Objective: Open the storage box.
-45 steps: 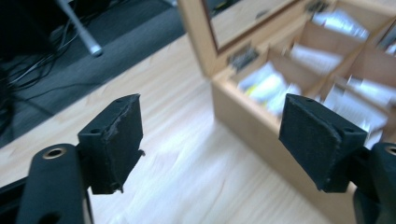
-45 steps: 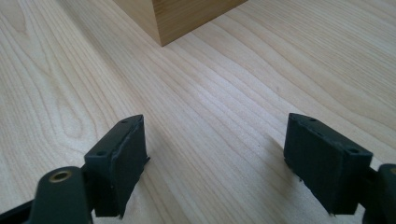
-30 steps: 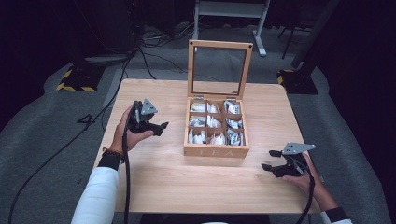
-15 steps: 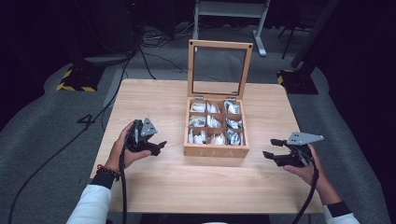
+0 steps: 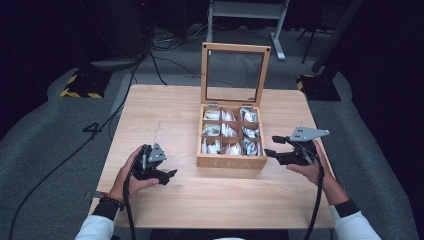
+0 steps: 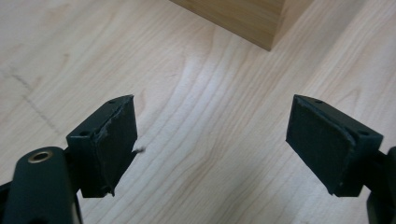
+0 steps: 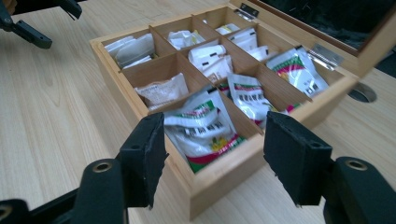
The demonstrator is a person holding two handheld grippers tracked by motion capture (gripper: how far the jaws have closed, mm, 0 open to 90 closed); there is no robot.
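Tea box (image 5: 231, 137): light wooden nine-compartment box with the word TEA on its front wall, centre of the high view, on the pale wood-grain surface (image 5: 165, 107). Hinged lid (image 5: 234, 73), wood frame with a clear pane, stands upright behind it.

Left of frame: left gripper (image 5: 165, 176), black, two-jawed, low over the bare surface at lower left, well apart from the box. In the left gripper view its jaws stand spread with nothing between them; the foam pad (image 6: 116, 140) on one looks frayed at the edge.

Centre: compartments hold flat paper sachets (image 5: 215, 146), white and plain on the left, some printed red and green on the right. They are slack, glossy and overlapping, not stacked square.

Right of frame: right gripper (image 5: 270, 148) just beside the box's right front corner, jaws pointing at it. Its jaws have just been closing somewhat but remain apart, holding nothing; the right gripper view frames a red-and-green printed sachet (image 7: 205, 128) in the nearest compartment, seen in the gap between the jaws.

Judgement: the step in hand is picking a sachet. Do it well by coming in from above, clearing the thin wooden dividers (image 7: 232, 109), pinching one packet's raised edge and not the whole bunch. The thin film may slip or drag neighbours out.
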